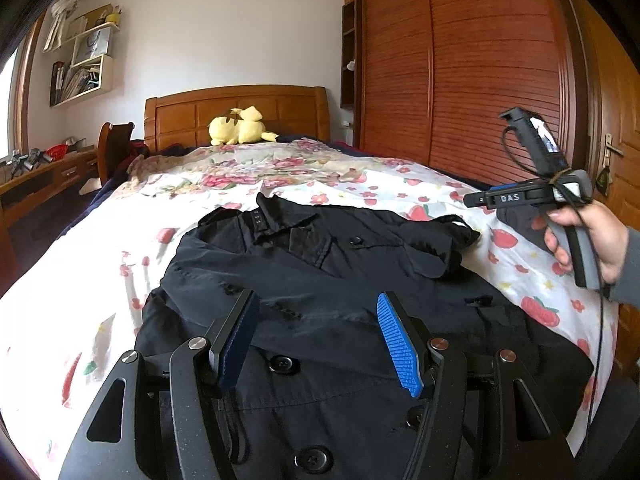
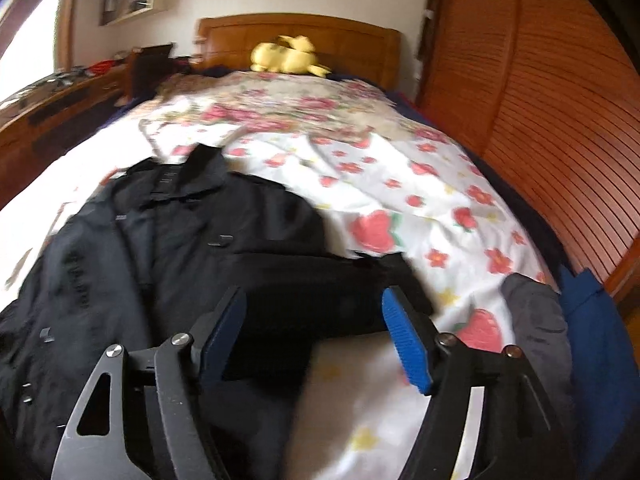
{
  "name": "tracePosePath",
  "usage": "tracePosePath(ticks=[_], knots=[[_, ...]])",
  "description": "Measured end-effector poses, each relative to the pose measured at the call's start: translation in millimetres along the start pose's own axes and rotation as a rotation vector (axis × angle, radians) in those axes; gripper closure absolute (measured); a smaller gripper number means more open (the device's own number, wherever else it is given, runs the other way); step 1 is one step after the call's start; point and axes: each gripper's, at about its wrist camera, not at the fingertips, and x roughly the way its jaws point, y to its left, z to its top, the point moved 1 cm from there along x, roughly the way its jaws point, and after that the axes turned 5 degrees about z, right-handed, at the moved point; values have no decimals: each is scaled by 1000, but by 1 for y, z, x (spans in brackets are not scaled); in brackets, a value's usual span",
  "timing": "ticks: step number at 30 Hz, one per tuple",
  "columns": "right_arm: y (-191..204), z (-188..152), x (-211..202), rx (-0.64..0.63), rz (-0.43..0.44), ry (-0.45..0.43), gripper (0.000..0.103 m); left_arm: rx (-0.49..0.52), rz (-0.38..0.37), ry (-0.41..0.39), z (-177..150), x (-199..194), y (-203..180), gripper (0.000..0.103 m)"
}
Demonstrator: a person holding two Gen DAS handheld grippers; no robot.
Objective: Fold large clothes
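Observation:
A black buttoned coat lies face up on the floral bedspread, collar toward the headboard. One sleeve is folded in across the chest. My left gripper hovers open over the coat's lower front with nothing between its blue pads. To the right, a hand holds the other gripper's handle above the bed. In the blurred right wrist view, my right gripper stands open above the folded sleeve of the coat. Its pads do not press on the cloth.
A yellow plush toy sits by the wooden headboard. A brown slatted wardrobe runs along the right side of the bed. A desk stands to the left. Grey cloth and blue fabric lie at the bed's right edge.

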Motion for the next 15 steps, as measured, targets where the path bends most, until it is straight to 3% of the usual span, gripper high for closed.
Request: tracePosePath(ticks=[8,15], knots=[[-66,-5,63,141,-104,125,31,17,-2,9,-1,1,-1,40],[-89,-18,106,249,-93,221,31,19,0,19,-1,4,0,40]])
